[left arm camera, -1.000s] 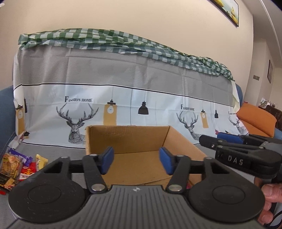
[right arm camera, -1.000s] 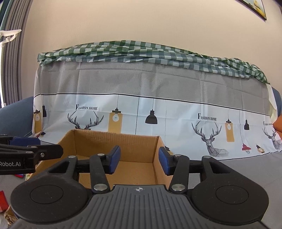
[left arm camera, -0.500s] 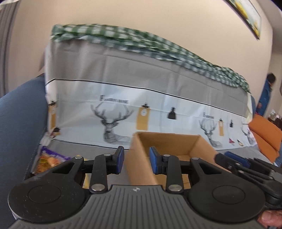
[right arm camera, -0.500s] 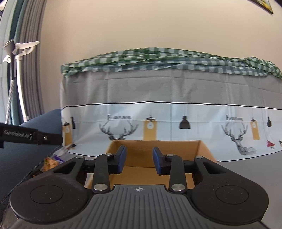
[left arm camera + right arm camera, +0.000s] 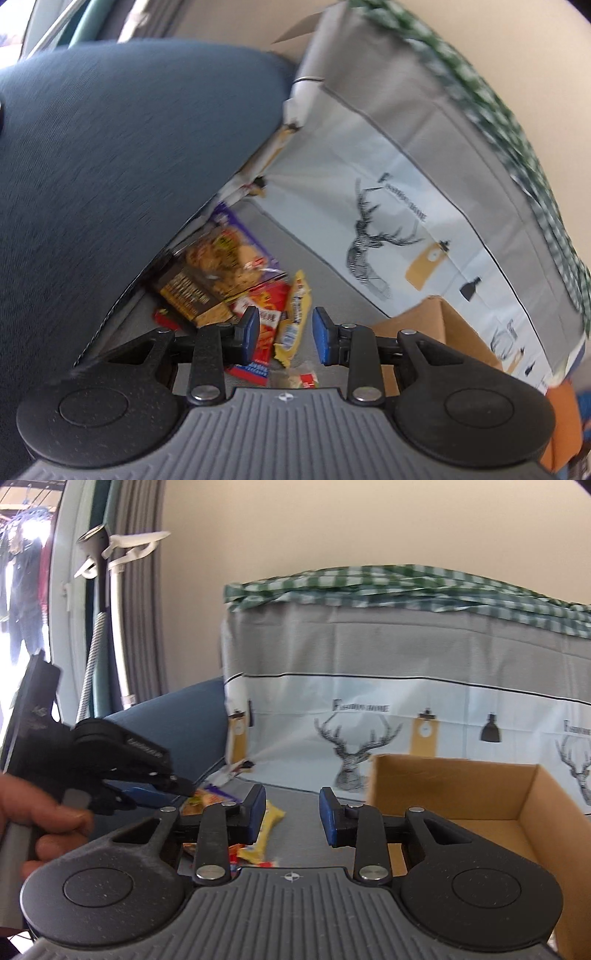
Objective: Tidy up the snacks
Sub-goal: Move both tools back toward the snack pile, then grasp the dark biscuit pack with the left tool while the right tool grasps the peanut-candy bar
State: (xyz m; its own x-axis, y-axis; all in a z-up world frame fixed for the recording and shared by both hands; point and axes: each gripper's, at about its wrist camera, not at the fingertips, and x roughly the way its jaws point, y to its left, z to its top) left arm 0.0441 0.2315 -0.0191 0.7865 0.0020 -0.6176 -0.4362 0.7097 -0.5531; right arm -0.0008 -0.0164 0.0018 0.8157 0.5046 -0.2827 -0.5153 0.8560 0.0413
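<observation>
A pile of snack packets lies on the grey seat in the corner beside the blue armrest. A yellow packet sits at its near edge, with red packets beside it. My left gripper hovers just short of the pile, tilted, open with a narrow gap and nothing between its pads. An open cardboard box stands to the right, its inside bare where visible. My right gripper is open with a narrow gap and holds nothing. In the right wrist view the left gripper reaches over the yellow packet.
A blue sofa armrest closes off the left side. A deer-print cloth topped by green checked fabric covers the backrest behind. A hand grips the left tool. An orange cushion lies far right.
Both grippers swung left, away from the box and toward the snack pile. Their jaws narrowed. The left gripper rolled and tipped downward.
</observation>
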